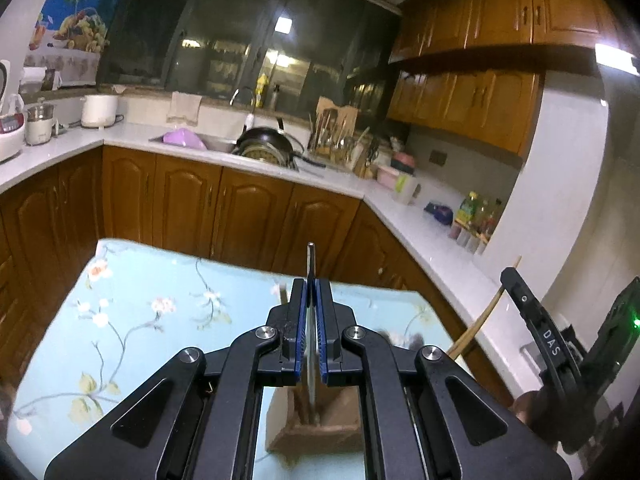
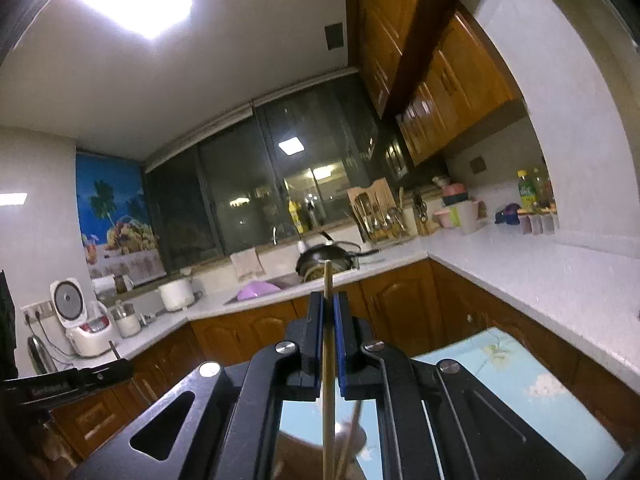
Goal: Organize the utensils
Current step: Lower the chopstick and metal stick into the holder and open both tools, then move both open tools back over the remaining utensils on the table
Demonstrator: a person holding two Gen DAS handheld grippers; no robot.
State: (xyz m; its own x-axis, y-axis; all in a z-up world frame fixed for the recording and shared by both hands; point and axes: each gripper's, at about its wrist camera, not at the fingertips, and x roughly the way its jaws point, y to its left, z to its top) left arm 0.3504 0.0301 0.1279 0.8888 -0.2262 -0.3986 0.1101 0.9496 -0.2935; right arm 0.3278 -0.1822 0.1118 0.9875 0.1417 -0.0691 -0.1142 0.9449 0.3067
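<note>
In the left wrist view my left gripper (image 1: 311, 284) is shut on a thin metal utensil (image 1: 310, 258), seen edge-on, whose tip sticks out past the fingers. Its lower end reaches down to a brown holder (image 1: 316, 424) on the flowered blue tablecloth (image 1: 140, 320). The right gripper (image 1: 510, 276) hangs at the right edge with a bamboo chopstick (image 1: 480, 320). In the right wrist view my right gripper (image 2: 328, 298) is shut on that chopstick (image 2: 327, 276), held above the table. A second stick (image 2: 352, 428) and the brown holder (image 2: 300, 452) show beneath it. The left gripper (image 2: 116, 364) is at the far left.
An L-shaped white counter (image 1: 420, 232) on wooden cabinets runs beyond the table. It bears a sink with a black wok (image 1: 268, 142), a rack of utensils (image 1: 334, 132), bottles (image 1: 476, 216) and a rice cooker (image 2: 84, 320). Upper cabinets (image 1: 500, 12) hang on the right.
</note>
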